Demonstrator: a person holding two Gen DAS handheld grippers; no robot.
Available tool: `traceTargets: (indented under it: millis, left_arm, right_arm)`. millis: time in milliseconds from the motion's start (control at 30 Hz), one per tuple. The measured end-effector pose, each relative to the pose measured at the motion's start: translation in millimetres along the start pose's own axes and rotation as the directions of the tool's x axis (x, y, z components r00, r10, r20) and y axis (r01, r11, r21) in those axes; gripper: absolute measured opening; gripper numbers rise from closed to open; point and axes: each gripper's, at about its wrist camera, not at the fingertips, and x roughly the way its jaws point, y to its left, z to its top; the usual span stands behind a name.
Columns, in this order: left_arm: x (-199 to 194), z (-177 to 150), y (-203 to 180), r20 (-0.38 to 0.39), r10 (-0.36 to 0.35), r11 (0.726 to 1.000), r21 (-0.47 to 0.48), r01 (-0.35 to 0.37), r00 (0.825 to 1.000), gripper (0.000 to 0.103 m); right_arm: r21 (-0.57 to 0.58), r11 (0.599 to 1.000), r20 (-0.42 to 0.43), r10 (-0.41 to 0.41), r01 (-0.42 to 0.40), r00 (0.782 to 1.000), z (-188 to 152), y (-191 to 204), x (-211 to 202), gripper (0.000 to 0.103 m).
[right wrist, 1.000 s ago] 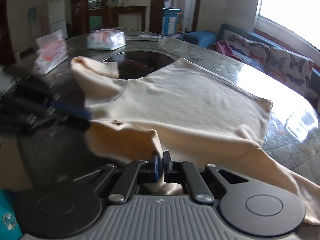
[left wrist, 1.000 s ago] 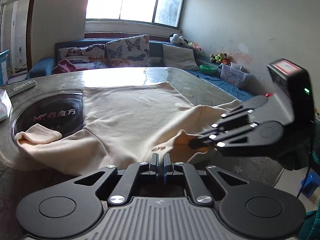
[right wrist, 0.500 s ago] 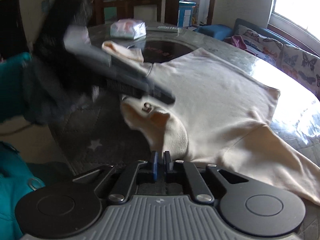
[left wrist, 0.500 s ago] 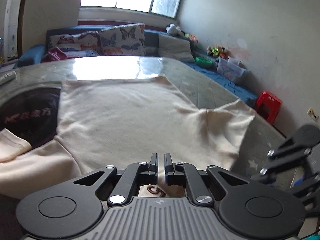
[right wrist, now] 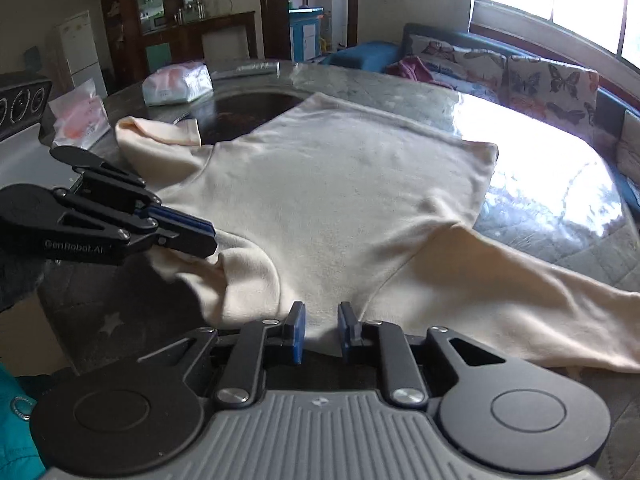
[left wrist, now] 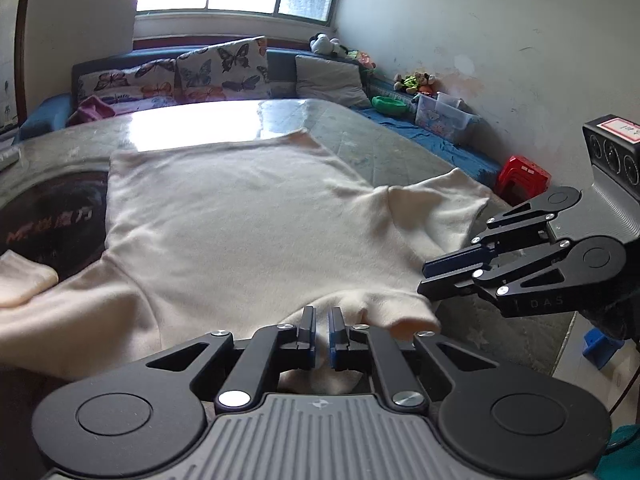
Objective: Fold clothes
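– Sweater placement: where is it seen?

– It is spread flat, cream-coloured, across the table, filling the middle of both views. One cuff is folded back at the upper left of the right wrist view, and a long sleeve is stretched to the lower right there.

– What is given by one view only?

– A red stool and plush toys at the right are shown only by the left wrist view. Tissue packs and a dark cabinet at the upper left are shown only by the right wrist view.

– How are the fingers set?

– The left gripper is pinched shut on the sweater's near edge, which is bunched at its tips. The right gripper has just been opening: a clear gap is left between its pads, cloth is seen in that gap, and it is not pressed.

– What is cut off or unclear?

– The long sleeve's end is cropped by the frame edge. The dark inset in the table is partly covered by cloth.

– Is any writing legible?

– "GenRobot.AI" is read on the left gripper at the left of the right wrist view, "DAS" on the right gripper at the right of the left wrist view. On the inset, "MF" is made out; the characters after it are blurred.
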Motion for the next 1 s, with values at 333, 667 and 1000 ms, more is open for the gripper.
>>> traceTargets:
  millis: [333,667,1000]
  left_arm:
    - [48.3,33.2,-20.7,0.000,-0.086,0.996,-0.004,0.086,0.996,0.007]
    - [73.3,23.5,-50.1,-0.060,-0.150,0.985,0.078,0.154,0.987,0.010]
    - [82.8,24.9,-50.4,-0.057,-0.148,0.986,0.070,0.152,0.987,0.011]
  right_arm:
    - [0.087,0.990,0.123,-0.125,0.115,0.984,42.0,-46.5,19.6,0.021]
    - [0.117,0.974,0.085,-0.202,0.192,0.976,17.6,-60.2,32.3,0.020]
    - [0.303,0.910,0.078,-0.320,0.284,0.944,-20.2,-103.4,-1.8,0.027]
